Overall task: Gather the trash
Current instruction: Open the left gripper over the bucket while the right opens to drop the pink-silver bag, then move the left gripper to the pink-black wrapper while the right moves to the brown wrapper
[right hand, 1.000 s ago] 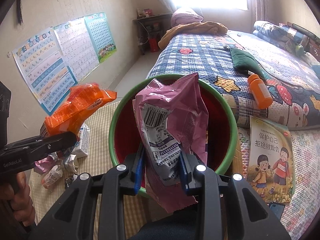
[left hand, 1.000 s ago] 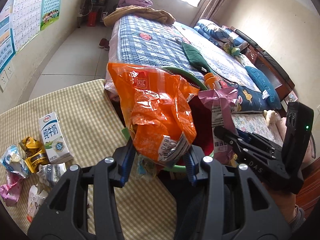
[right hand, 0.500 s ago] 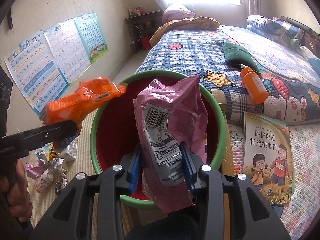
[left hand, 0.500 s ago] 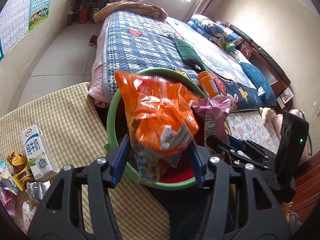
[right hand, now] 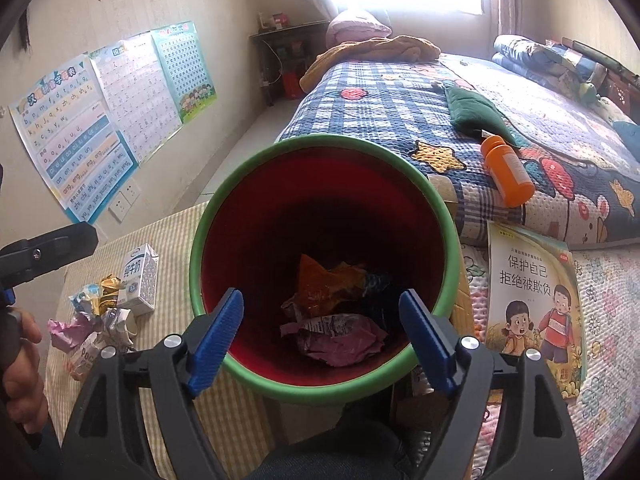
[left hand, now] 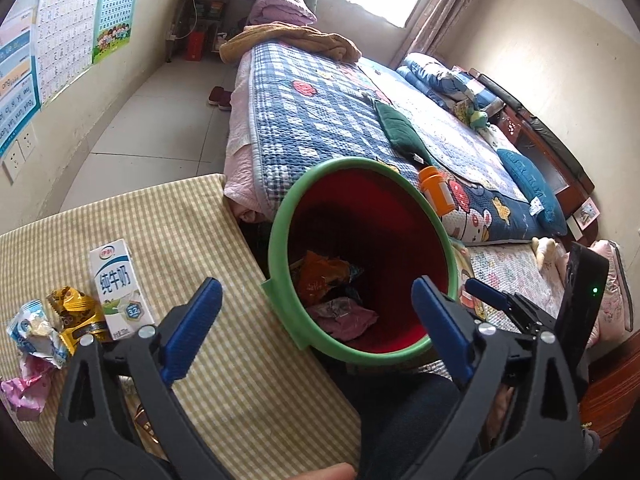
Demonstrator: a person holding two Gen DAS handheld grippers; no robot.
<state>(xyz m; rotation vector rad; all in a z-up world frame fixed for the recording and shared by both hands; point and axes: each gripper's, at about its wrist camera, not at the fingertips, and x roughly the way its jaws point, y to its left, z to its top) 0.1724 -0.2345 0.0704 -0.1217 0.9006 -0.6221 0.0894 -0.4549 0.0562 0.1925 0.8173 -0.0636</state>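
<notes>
Both tools hover over a red bin with a green rim [right hand: 448, 216]. The left tool [left hand: 316, 328] and right tool [right hand: 320, 332] are spreading wide, nothing between their blue pads. A crumpled orange wrapper [right hand: 324, 284] and pink wrapper [right hand: 340, 338] lie in the bin's bottom. More wrappers and an upright milk carton [left hand: 118, 284] sit on the tabletop [left hand: 248, 392], left of the bin.

Both wrappers [right hand: 332, 312] dropped into bin [right hand: 320, 144] (fingers [right hand: 216, 332] opening, empty).

milk carton [left hand: 119, 288] "纯牛奶", book [right hand: 534, 304] "保护自己 拒绝被欺负", packet [right hand: 86, 354] perhaps "Poc"
</notes>
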